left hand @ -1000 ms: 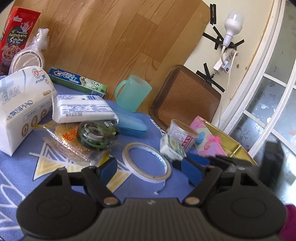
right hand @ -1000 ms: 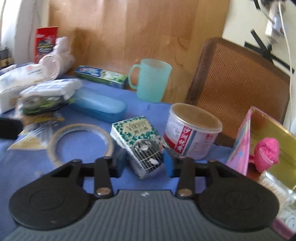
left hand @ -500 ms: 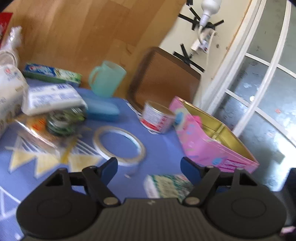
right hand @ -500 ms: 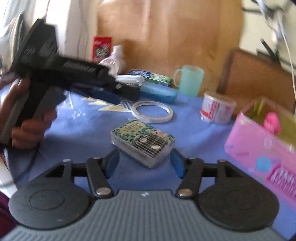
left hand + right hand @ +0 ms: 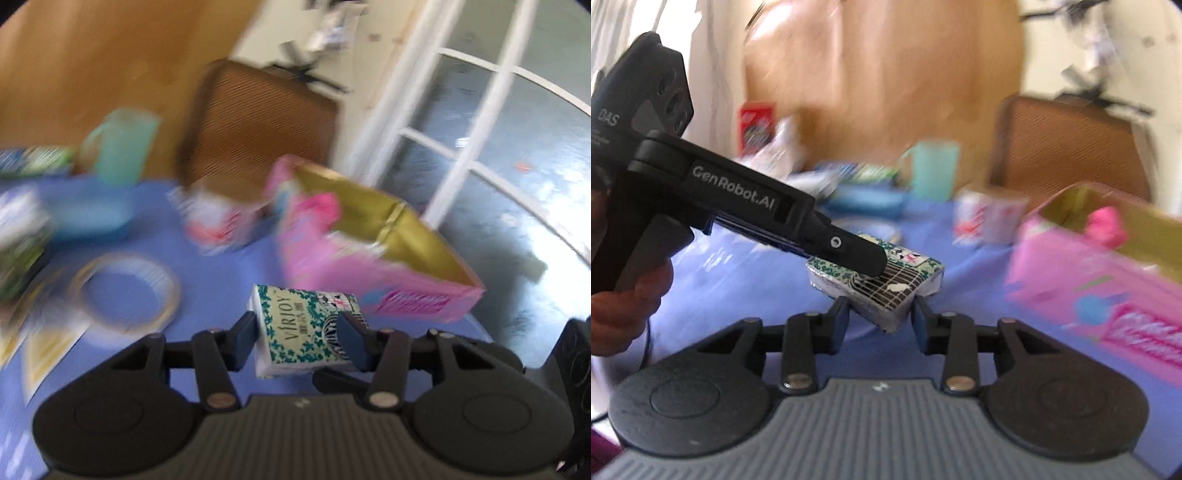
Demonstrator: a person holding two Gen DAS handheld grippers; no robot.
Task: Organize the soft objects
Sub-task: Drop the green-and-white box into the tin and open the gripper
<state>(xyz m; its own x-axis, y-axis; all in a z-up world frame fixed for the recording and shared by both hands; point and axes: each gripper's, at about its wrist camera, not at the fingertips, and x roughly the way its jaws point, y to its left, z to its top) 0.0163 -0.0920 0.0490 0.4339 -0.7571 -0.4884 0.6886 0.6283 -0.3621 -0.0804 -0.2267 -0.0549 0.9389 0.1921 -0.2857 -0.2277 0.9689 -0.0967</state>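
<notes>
Tissue pack [image 5: 306, 328], the small one with green leaf print and the word VIRJOY, sits between both grippers at the same moment. In the left wrist view the left gripper [image 5: 297, 338] has its blue pads on the two sides of the pack, so its fingers pinch it. In the right wrist view the right gripper [image 5: 880, 320] presses its pads against the near corner of the same pack [image 5: 886, 278], and the black nose of the left gripper [image 5: 849, 254] lies over the pack's top from the left side. The pack seems to be lifted a little above the bench [image 5: 221, 266], which is covered by a blue cloth, but the blur makes this not sure.

Just to the right of the pack stands an open pink box [image 5: 369, 266] with a gold inside, and a pink fluffy thing [image 5: 321, 208] lies in it; the right wrist view shows the same box [image 5: 1089, 266] and the fluffy thing [image 5: 1106, 225]. A ring of tape [image 5: 127, 291] lies flat on the cloth to the left of the pack. Farther back are a small can [image 5: 218, 221] with red print, a blue case [image 5: 92, 214], a green mug [image 5: 122, 147] and a brown tray [image 5: 258, 122] leaning on the wall. All of them are blurred.
</notes>
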